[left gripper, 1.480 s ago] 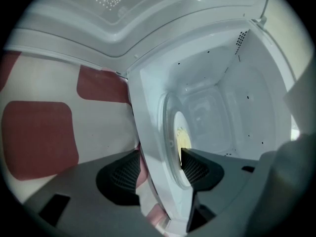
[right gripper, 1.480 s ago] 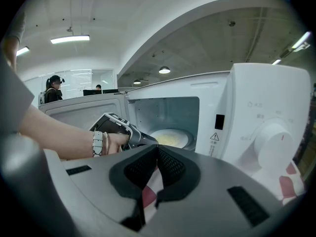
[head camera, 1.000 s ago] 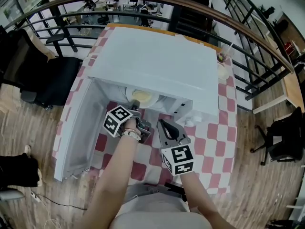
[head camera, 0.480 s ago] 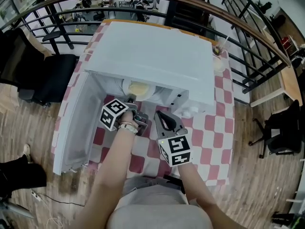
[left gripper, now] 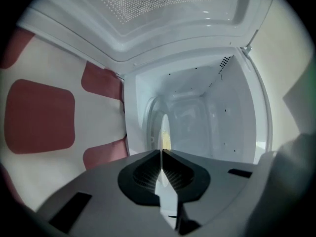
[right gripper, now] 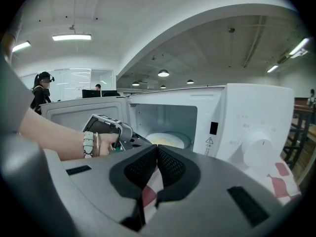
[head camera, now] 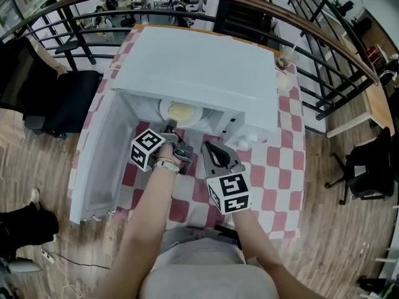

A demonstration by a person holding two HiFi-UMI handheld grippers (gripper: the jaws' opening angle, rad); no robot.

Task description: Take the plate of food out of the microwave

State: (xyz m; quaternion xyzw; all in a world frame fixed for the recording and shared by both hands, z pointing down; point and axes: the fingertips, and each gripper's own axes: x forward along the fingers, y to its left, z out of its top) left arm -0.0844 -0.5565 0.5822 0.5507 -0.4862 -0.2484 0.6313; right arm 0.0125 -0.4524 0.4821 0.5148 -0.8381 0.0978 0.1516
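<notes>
The left gripper had just been closing its jaws, which now pinched the near rim of the white round plate of yellow food inside the open white microwave oven. The right gripper hovered alongside, jaws together and empty. The oven stood on a red-and-white checked tablecloth above a wood-plank floor, with a black metal railing behind.
</notes>
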